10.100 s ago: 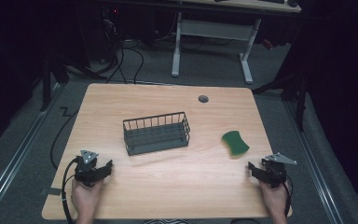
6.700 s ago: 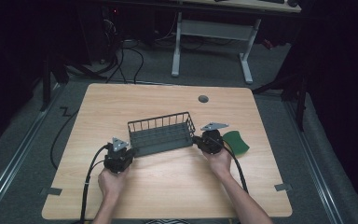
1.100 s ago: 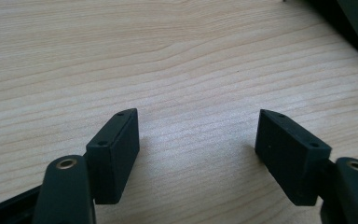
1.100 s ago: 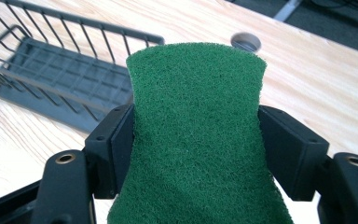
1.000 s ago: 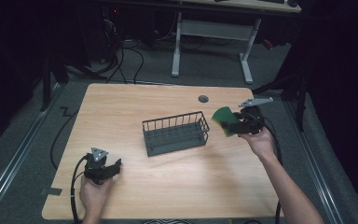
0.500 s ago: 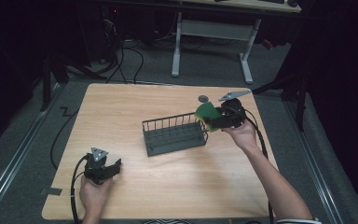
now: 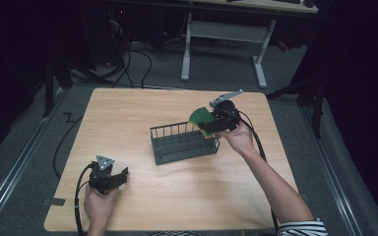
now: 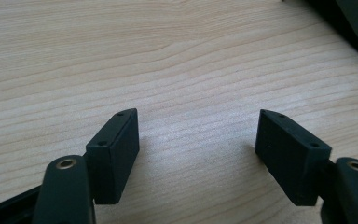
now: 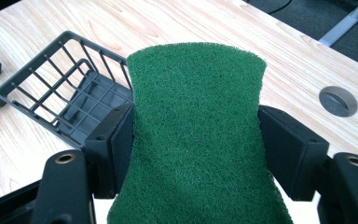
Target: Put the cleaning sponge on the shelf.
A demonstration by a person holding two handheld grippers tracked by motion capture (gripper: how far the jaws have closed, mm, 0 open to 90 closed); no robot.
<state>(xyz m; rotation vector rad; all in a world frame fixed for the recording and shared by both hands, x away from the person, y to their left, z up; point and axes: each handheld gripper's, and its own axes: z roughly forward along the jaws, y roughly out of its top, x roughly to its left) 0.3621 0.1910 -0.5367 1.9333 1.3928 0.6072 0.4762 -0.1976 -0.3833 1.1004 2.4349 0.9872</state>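
The green, fuzzy scouring sponge (image 9: 193, 135) bows, pinched in the right claw (image 9: 196, 140) above the dark wire basket's (image 7: 184, 145) end; the left claw (image 8: 198, 149) gapes wide, empty, over the tabletop (image 8: 168, 56).

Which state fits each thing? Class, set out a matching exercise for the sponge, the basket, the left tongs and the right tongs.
Things:
1. sponge
2. basket
3. left tongs
4. right tongs

States:
A. open, low over bare table
B. standing on the table
C. squeezed between two jaws
D. shut on something green above the basket's end

Pairs: 1-C, 2-B, 3-A, 4-D
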